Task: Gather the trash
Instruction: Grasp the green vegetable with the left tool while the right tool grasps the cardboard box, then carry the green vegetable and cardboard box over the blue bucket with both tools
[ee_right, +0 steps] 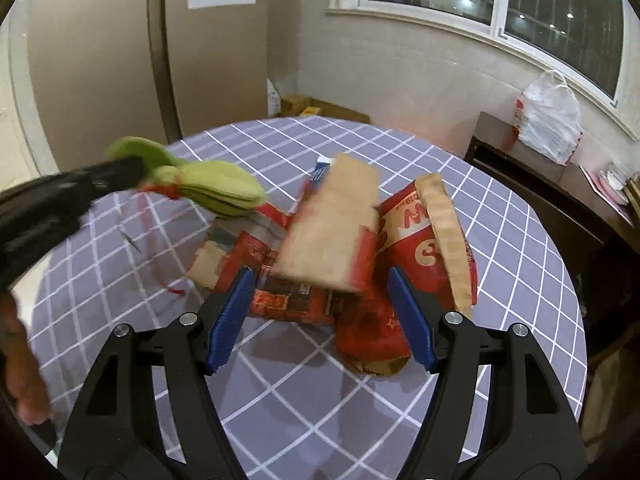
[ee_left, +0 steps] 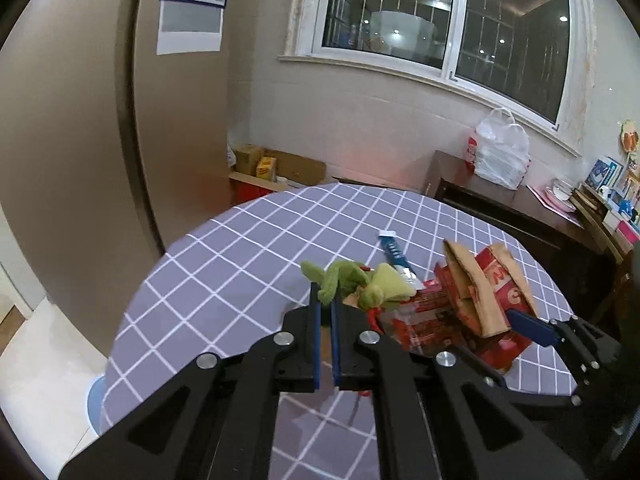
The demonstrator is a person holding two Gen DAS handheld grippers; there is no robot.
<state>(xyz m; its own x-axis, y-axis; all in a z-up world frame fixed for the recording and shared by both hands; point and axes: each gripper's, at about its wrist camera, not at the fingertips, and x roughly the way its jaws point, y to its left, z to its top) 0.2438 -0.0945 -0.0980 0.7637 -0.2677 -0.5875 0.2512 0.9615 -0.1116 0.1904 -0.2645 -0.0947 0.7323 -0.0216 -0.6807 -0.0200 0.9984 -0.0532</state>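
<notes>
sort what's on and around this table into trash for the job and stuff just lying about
For the job:
- green fabric scrap, held in the left tool
- torn red and brown cardboard box
- blue and white wrapper

Lying about:
- white plastic bag on the dark sideboard
- stacked plates

Blue wrapper (ee_right: 319, 171) mostly behind carton (ee_right: 332, 228)

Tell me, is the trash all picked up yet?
Not yet. No trash looks put away so far. The left gripper is shut on the green glove. The right gripper is open around the torn red box, not squeezing it. A blue wrapper waits on the table.
</notes>
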